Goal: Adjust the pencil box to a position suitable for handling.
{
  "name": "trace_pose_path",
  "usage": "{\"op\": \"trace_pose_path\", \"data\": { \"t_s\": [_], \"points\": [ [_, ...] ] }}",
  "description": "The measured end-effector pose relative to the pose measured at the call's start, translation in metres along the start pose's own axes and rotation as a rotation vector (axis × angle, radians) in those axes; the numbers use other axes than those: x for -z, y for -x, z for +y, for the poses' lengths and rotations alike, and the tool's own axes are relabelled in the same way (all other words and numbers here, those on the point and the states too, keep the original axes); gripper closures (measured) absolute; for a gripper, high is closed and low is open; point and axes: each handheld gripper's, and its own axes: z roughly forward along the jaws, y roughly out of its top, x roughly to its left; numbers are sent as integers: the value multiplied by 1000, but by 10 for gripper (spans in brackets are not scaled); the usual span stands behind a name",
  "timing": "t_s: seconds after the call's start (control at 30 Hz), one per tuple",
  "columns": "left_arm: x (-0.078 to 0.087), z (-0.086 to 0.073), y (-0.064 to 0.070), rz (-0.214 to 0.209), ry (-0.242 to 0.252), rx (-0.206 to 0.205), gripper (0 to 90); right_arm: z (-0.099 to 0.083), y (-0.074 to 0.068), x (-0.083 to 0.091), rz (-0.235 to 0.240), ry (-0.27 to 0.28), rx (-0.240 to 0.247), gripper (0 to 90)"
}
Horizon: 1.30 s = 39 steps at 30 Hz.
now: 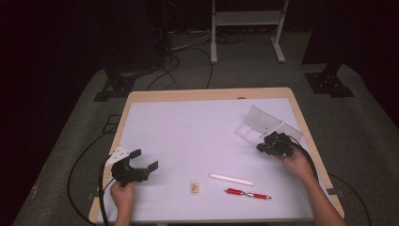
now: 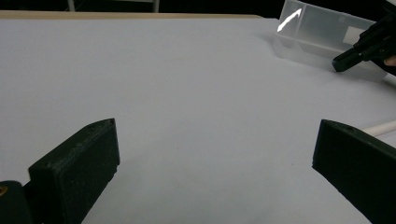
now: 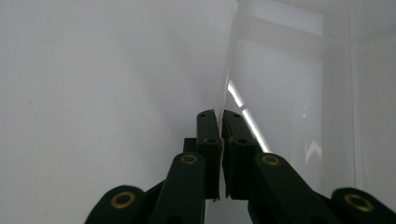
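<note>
A clear plastic box (image 1: 262, 123) lies open at the right back of the white mat. My right gripper (image 1: 264, 145) is at its near edge, shut on a thin clear wall of the box (image 3: 289, 84); in the right gripper view the jaws (image 3: 221, 122) pinch that wall edge-on. My left gripper (image 1: 146, 159) hovers at the front left, open wide with nothing between its pads (image 2: 79, 168). The clear box (image 2: 322, 37) and the right gripper (image 2: 369, 46) appear far off in the left gripper view.
On the mat near the front edge lie a white stick (image 1: 230, 179), a red pen (image 1: 248, 193) and a small tan block (image 1: 194, 187). The end of the white stick (image 2: 380, 127) sits beside the left gripper's right jaw. The wooden table edge (image 1: 207, 95) borders the mat.
</note>
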Motion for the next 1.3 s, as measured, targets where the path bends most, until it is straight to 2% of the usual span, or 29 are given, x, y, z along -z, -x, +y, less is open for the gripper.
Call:
{"op": "trace_pose_path", "data": {
  "t_s": [0.27,0.33,0.57,0.9,1.07,1.3],
  "points": [
    [0,0,-1,0,2,5,1,3,-4,12,-6,35,34,859],
    [0,0,-1,0,2,5,0,5,-7,15,11,44,32,858],
    [0,0,0,1,3,11,0,17,-19,24,38,76,99,859],
    [0,0,-1,1,5,13,0,29,-32,20,81,87,149,858],
    [0,0,-1,1,5,13,0,35,-40,17,103,88,193,858],
    [0,0,-2,0,6,16,0,44,-50,13,126,95,218,858]
  ]
}}
